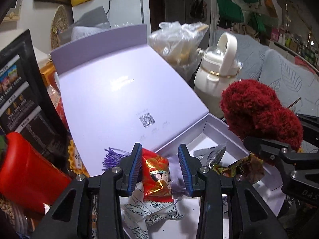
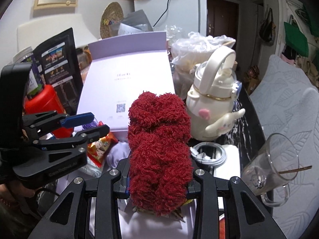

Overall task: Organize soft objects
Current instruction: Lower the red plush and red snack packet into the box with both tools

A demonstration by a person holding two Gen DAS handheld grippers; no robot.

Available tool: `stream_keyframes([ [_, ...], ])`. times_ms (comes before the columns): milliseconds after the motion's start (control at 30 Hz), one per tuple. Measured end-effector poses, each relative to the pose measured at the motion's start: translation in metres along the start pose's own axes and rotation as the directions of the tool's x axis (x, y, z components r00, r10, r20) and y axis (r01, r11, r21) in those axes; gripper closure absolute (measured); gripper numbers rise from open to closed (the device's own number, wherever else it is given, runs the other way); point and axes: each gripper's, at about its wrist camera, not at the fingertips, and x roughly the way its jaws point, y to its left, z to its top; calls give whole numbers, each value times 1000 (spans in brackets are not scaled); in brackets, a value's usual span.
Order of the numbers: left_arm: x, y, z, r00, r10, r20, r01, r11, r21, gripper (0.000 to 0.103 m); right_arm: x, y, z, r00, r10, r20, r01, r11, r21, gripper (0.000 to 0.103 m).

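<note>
My right gripper [image 2: 158, 181] clamps the red plush [image 2: 159, 139] low, at twelve o'clock over the box [image 1: 217, 133]; soft, light, compressible; my left gripper [image 1: 159, 171] is narrow around the packet [image 1: 156, 177].

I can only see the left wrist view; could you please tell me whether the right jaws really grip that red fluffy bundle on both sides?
Observer: Yes. In the right wrist view the right gripper is shut on the red fluffy bundle, which bulges up past both jaws.
Operator: Thank you. Is anything lying near the white bottle that I cannot see?
Observer: A coiled white cable lies by the base of the white bottle, on the side nearer the camera.
</note>
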Motion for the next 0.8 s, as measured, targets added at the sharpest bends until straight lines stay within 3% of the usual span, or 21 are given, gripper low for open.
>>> stream_keyframes([
  [267, 15, -2, -7, 998, 30, -60, -30, 1000, 11, 66, 18, 3, -6, 999, 22, -47, -22, 1000, 5, 68],
  [467, 25, 4, -8, 994, 8, -108, -10, 1000, -22, 66, 31, 3, -10, 995, 64, -74, -63, 998, 20, 67],
  [800, 26, 2, -7, 992, 21, -125, -23, 1000, -17, 66, 43, 2, -14, 987, 103, -121, -100, 994, 33, 64],
])
